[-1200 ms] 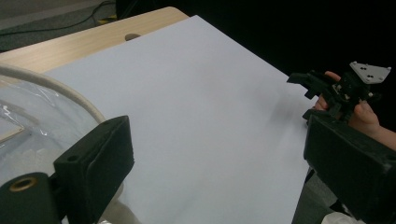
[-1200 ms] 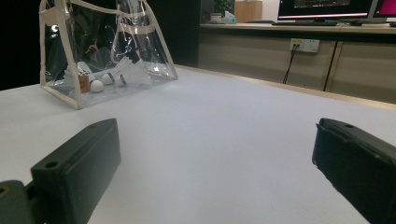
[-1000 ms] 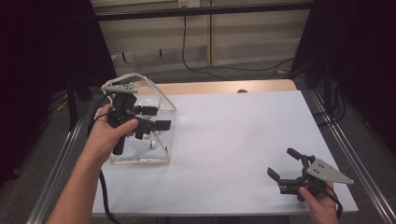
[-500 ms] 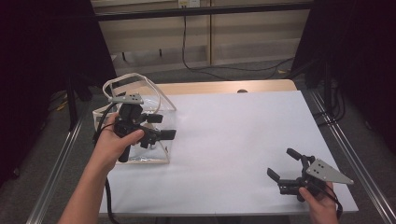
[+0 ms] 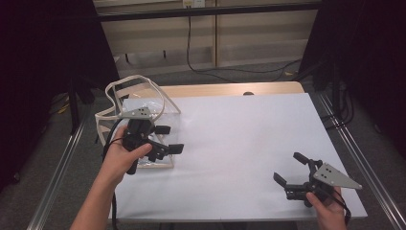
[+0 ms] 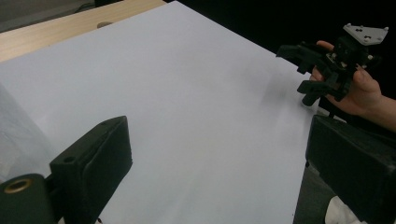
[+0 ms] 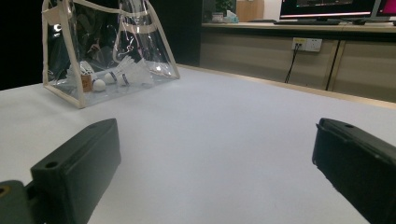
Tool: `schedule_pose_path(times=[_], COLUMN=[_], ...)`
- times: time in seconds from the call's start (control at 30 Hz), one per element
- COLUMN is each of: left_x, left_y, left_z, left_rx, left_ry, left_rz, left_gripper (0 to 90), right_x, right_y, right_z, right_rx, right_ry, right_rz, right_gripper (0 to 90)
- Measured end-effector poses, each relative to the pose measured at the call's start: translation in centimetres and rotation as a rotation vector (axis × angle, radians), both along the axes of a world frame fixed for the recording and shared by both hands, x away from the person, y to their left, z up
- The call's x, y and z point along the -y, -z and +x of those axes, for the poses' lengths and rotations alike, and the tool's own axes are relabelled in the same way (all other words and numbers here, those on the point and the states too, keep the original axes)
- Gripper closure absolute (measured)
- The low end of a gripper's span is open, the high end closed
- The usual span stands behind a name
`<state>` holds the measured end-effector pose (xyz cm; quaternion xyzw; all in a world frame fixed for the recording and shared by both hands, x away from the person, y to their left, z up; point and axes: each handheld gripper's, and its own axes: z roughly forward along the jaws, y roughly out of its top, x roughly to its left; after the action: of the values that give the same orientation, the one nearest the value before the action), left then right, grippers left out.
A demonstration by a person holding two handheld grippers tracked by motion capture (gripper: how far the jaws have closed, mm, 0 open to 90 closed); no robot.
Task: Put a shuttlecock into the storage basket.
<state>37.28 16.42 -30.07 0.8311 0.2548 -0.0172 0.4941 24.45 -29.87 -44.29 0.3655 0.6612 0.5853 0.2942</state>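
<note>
While the clear bag (image 5: 143, 115) is standing upright at the far left of the white table (image 5: 239, 143), I am holding my left gripper (image 5: 165, 146) just in front of it, low over its near right corner, jaws spread wide and gripping nothing. Whether a jaw is touching the plastic I cannot tell. Seen from the right gripper view, the bag (image 7: 107, 51) is keeping its cream-trimmed walls and handles up, and a few shuttlecocks (image 7: 128, 72) are lying inside on its floor, beside a small brown thing too small to name.

Along my left gripper's own camera, both black jaws are pointing out over bare white table (image 6: 187, 116), with an edge of clear plastic showing at the left. So I am not gripping the bag, and nothing is coming out of it or going into it right now.

My right gripper (image 5: 293, 173) is waiting well apart at the near right corner, also gaping open and empty, jaws aimed left across the table toward the bag; it is showing far off in the left gripper view (image 6: 310, 67) too.

As I judge it, the work is at an early stage: the shuttlecocks are inside, both claws are idle, and whatever handling of the bag is meant is all left to do.
</note>
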Motion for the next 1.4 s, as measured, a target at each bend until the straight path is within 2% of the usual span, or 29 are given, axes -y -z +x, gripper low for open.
schedule_pose_path(times=[0.2,0.63,0.87,1.27,1.4], left_x=[-0.2,-0.6,-0.9,-1.4,-1.5], left_y=[1.0,2.9,3.8,4.9,5.2], left_z=[-0.2,-0.5,-0.6,-0.8,-0.8], left_rx=[-0.002,0.005,0.001,0.001,0.005], left_ry=[-0.001,-0.008,-0.018,-0.019,-0.021], left_rz=[-0.024,-0.033,-0.052,-0.057,-0.072], left_gripper=[6.5,5.9,5.8,5.8,5.8], right_x=[0.0,0.0,0.1,0.1,0.1], right_y=[0.0,0.0,0.0,0.0,0.0], right_z=[0.0,0.0,0.0,0.0,0.0], right_rx=[-0.001,0.000,0.001,0.000,0.000], right_ry=[0.000,0.001,0.001,0.001,0.001], right_rz=[0.000,-0.001,0.000,0.003,-0.001], right_gripper=[0.9,0.9,0.9,0.9,1.0])
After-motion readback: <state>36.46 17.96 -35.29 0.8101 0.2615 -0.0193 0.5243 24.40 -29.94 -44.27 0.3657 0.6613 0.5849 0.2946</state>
